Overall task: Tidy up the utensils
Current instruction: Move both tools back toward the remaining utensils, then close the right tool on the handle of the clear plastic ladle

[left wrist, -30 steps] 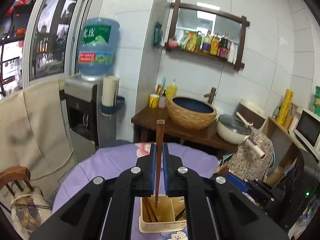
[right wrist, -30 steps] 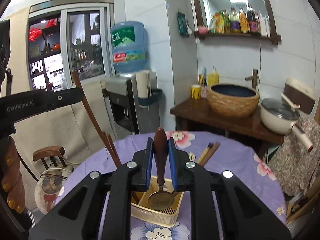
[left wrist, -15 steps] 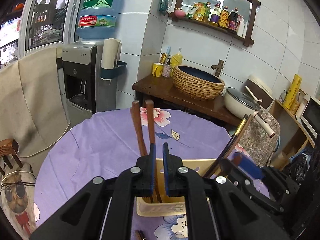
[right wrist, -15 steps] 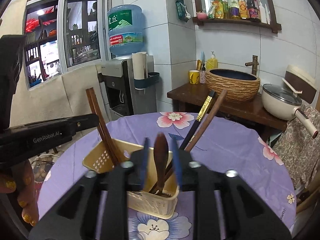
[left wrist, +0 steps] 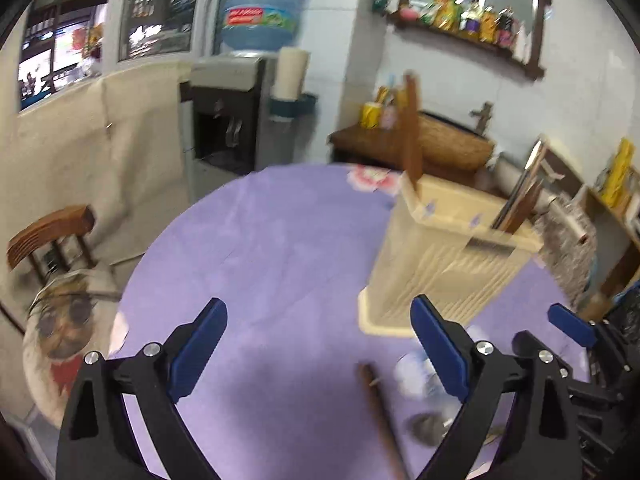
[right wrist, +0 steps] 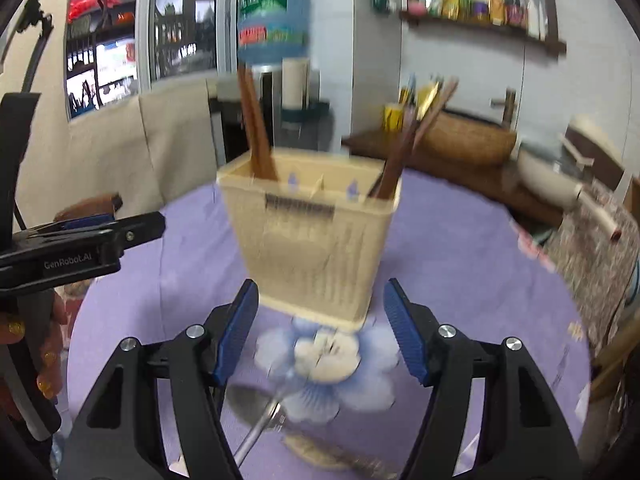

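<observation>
Round purple table under everything, cream utensil caddy upright on it as the landmark. Loaded now: brown chopsticks standing in the caddy's left compartment, a second bundle of sticks leaning out of its right one. Both deliveries made, then — a second ago each tong was pinched shut on a piece above the caddy, a chopstick on the left, a spoon handle on the right.

Left gripper pulled back and down-left of the caddy, jaws wide apart, holding nothing. Right gripper low in front of the caddy, jaws likewise spread and empty.

Still to collect, by the look of it: a metal spoon lying on the cloth in front of the caddy, just below the right tongs, and a brown stick lying nearby. Blurred frames, so fast movement. Probably lining up the next pick.
</observation>
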A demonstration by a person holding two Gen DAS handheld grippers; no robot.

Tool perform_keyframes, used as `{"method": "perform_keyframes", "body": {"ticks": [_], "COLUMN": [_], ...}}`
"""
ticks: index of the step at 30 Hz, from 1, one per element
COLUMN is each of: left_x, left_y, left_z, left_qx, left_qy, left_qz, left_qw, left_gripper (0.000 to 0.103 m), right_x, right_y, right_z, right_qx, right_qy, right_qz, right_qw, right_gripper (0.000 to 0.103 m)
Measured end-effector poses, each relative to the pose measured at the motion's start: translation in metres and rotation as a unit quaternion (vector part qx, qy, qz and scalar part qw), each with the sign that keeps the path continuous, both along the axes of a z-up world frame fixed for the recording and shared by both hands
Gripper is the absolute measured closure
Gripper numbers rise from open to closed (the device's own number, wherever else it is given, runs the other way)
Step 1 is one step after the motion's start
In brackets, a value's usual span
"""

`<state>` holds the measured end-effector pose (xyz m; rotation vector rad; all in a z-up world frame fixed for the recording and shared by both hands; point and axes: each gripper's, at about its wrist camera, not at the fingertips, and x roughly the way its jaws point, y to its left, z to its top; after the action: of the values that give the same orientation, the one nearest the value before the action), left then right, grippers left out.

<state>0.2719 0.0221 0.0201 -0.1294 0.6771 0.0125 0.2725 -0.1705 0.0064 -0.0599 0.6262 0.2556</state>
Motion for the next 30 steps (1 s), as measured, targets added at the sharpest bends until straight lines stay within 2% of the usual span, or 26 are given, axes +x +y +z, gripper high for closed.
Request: {"method": "perform_keyframes", "body": {"ticks": [2,6,13,18,21,23,24,26,30], "left_x": [-0.009,-0.024,-0.035,-0.035,-0.036,-0.037,-0.038,-0.039,-0.038], "left_y": [0.008,0.023,0.037,0.038,0.039,0.037,0.035,0.028,0.003], "left_z": [-0.019,-0.041,-0.049,-0.053,-0.057,-0.059,-0.06,-0.062,-0.067], "left_qx": [0.01,0.037,0.032,0.042,0.041,0.04,0.04,0.043,0.057], "left_qy": [0.022,0.039,0.042,0.045,0.051,0.056,0.057,0.059,0.066], "left_qz": [0.015,0.045,0.053,0.055,0.054,0.051,0.047,0.037,0.004], "left_qw": [0.9996,0.9976,0.9972,0.9966,0.9963,0.9963,0.9965,0.9967,0.9962], "left_gripper": [0.012,0.012,0.011,0.011,0.011,0.011,0.011,0.011,0.011], "right_x": [0.0,0.003,0.018,0.028,0.028,0.026,0.027,0.025,0.027], "right_y": [0.005,0.016,0.024,0.029,0.031,0.035,0.038,0.037,0.024], "right_z": [-0.021,-0.056,-0.089,-0.102,-0.103,-0.104,-0.103,-0.103,-0.101], "right_qx": [0.002,0.001,0.027,0.016,0.003,-0.018,-0.025,-0.022,0.015], "right_qy": [0.036,0.091,0.147,0.164,0.158,0.15,0.145,0.14,0.148], "right_qz": [-0.004,-0.012,-0.043,-0.061,-0.069,-0.071,-0.07,-0.067,-0.062], "right_qw": [0.999,0.996,0.988,0.984,0.985,0.986,0.987,0.988,0.987], "right_gripper": [0.038,0.038,0.038,0.043,0.046,0.058,0.06,0.066,0.066]}}
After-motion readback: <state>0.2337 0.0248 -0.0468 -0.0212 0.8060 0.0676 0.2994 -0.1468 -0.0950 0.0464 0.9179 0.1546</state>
